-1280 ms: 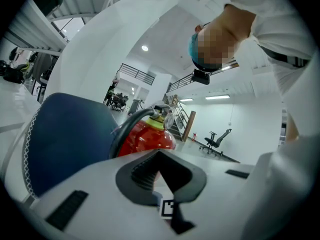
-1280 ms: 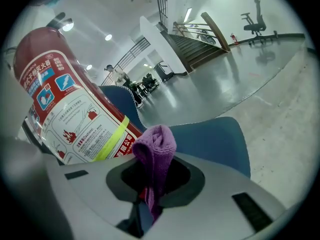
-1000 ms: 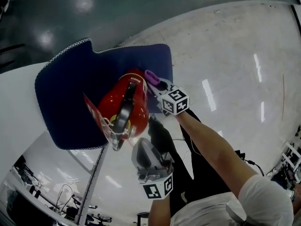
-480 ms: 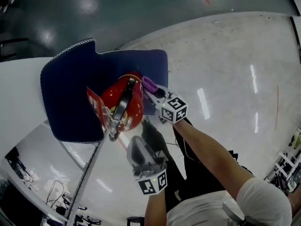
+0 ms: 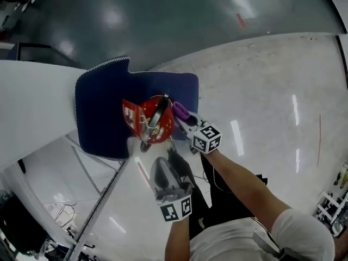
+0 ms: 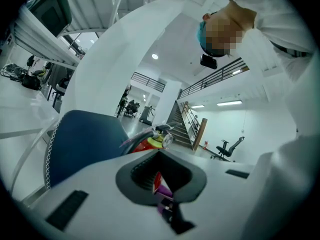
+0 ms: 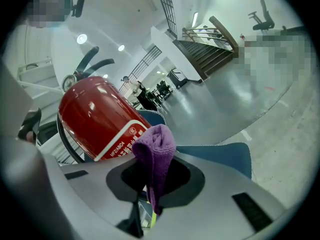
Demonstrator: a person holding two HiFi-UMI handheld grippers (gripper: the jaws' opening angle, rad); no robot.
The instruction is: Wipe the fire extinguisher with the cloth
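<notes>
We had our right gripper clamped on the purple cloth just beside the red fire extinguisher, our left gripper closed, empty.

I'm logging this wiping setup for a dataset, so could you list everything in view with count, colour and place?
fire extinguisher: one, red with a black handle, upright on the mat
mat: one, dark blue with a white stitched edge, on the table's corner
cloth: one, purple, beside the extinguisher's top
table: one, white, at the left
floor: grey and glossy, below everything
right tongs: one, grey, shut on the cloth
left tongs: one, grey, shut and empty, apart from the extinguisher
arms: two, white-shirted person, lower right
</notes>
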